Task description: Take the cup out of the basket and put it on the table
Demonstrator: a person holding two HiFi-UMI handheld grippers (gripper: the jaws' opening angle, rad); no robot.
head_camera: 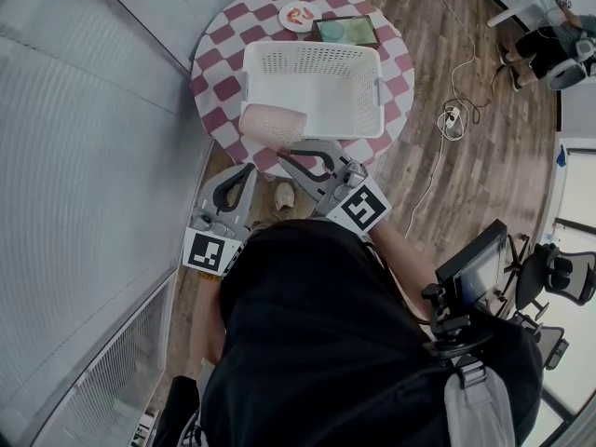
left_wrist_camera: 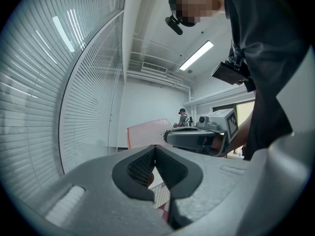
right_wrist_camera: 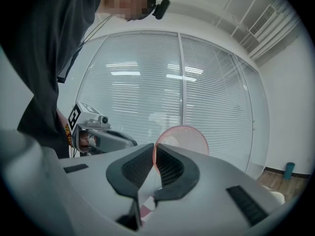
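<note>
My right claw [head_camera: 292, 151] is pinched nearly shut on the thin rim of the pink cup [head_camera: 272, 124]; in the right gripper view the 2 dark pads [right_wrist_camera: 170, 167] meet on that rim and the cup's round mouth [right_wrist_camera: 184, 136] faces back at me. The cup is on its side, out of the white basket [head_camera: 307, 48], at the basket's near left corner over the near edge of the round table [head_camera: 223, 63] with its red-and-white checked cloth; I cannot tell whether it rests on the cloth or hangs just above it. My left claw [head_camera: 249, 169] sits lower, off the table's near edge and apart from the cup; its jaws are closed together with nothing between them, and past them the left gripper view shows the cup's pink side [left_wrist_camera: 147, 132] with my right claw beside it. The only print I can make out is the black-and-white square pattern on the 2 marker cubes, 1 on my right claw [head_camera: 363, 209] and 1 on my left [head_camera: 212, 251]; it spells no words. Behind the basket stand a small white plate [head_camera: 300, 16] with an orange design, too small to read, and a dark tray [head_camera: 346, 32] with 2 pale round shapes; a power strip [head_camera: 451, 119] with its cables lies on the wooden floor to the right.
</note>
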